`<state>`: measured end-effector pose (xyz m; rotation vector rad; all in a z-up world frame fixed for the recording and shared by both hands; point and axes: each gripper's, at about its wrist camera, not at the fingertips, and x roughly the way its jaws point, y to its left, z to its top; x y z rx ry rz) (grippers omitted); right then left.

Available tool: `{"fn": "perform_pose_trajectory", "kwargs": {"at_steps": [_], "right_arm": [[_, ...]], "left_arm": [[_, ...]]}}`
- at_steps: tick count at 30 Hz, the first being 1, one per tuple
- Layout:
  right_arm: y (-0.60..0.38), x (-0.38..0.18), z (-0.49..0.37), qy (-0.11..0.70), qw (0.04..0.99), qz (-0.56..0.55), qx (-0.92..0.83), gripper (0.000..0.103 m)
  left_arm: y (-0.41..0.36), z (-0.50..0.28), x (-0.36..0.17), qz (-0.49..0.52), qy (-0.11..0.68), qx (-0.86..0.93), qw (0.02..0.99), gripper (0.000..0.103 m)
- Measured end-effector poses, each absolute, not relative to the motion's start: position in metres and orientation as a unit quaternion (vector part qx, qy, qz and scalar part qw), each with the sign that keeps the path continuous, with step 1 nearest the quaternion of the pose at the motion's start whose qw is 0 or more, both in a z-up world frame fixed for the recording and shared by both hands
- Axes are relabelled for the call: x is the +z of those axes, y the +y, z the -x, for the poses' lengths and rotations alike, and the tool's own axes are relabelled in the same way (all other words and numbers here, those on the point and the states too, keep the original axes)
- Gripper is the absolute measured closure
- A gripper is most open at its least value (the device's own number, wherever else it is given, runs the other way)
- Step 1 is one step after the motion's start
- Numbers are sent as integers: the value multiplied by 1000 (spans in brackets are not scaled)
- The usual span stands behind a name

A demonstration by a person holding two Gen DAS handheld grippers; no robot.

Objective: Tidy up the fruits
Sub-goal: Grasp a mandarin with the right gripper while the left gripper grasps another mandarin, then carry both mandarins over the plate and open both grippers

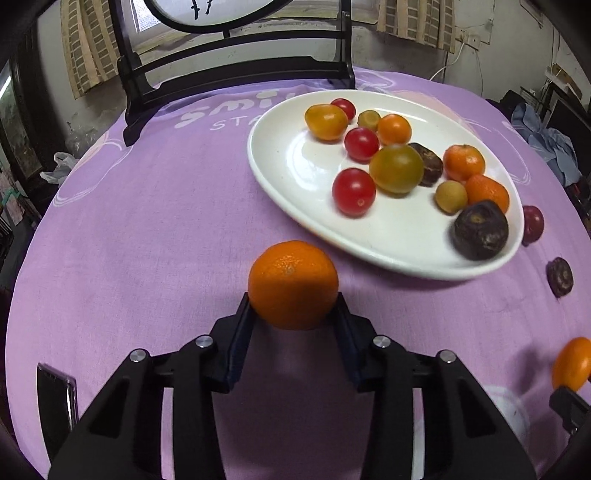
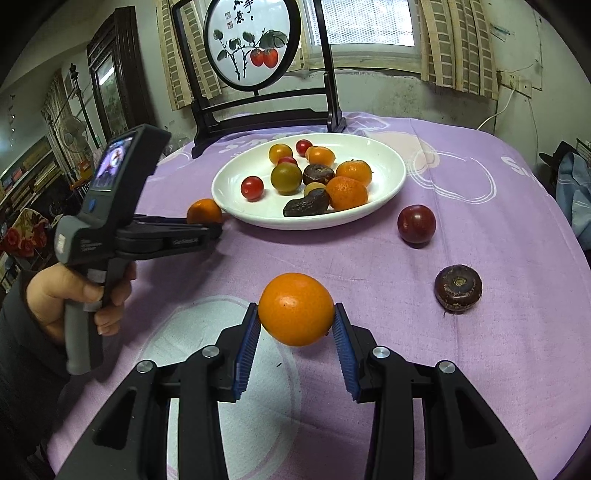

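Tools both loaded: left tool pinches a mandarin just beside the plate; right tool pinches an orange nearer. Clear the rim, release into bare left area.

A purple tablecloth with white lettering and looping white outlines covers the table. At its far edge stands a dark wooden screen, a round panel in its frame painted with red fruit on a leafy branch. Behind it is a window flanked by checked tan curtains. A white cord runs down the right wall. On the left stand a fan and bookshelves. Blue cloth lies heaped off to the right.
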<state>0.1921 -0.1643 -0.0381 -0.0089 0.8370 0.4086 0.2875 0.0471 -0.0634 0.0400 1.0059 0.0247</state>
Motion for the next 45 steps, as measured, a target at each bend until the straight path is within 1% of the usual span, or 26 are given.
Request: {"fn": "perform_pose_trajectory", "kwargs": {"at_steps": [4,9,13,19,24,29,34,35,36,37,38,41,43,45], "right_arm": [[-164,-39,-192,403,894,2,195,62],[-165,-40,-193,403,894,-3,194,62],[-165,-36,-195,399,896,-8,195,62],[-163,-14,-215,383,904,3,188,63],[-154,3,-256,372,908,7,192,63],[-140,-2,-304,385,905,2,182,62],[-139,-15,-337,393,904,-12,167,62],[-139,-18,-345,393,905,-17,162,62],[-140,-20,-348,394,904,-21,161,57],[-141,-22,-353,399,902,-30,162,54],[-144,-23,-356,399,901,-47,164,54],[-152,-17,-354,389,904,-72,164,50],[-156,-11,-349,385,905,-73,166,50],[-163,-4,-340,381,906,-73,167,47]], "left_arm": [[44,-267,-54,-20,479,-2,878,62],[37,-242,-26,-18,451,-26,892,62],[28,-236,-9,-18,436,-44,899,62],[17,-254,2,-11,430,-63,900,62],[15,-282,2,3,424,-75,903,62],[4,-317,-17,8,447,-72,892,62],[9,-343,-33,23,462,-56,885,60],[9,-346,-33,18,459,-50,887,58],[10,-348,-32,14,456,-42,889,43],[11,-350,-30,13,455,-35,890,33],[13,-351,-27,13,449,-23,893,20],[19,-347,-15,27,433,-29,901,19],[23,-342,-10,33,429,-27,902,17],[26,-337,-6,40,427,-22,903,15]]}}
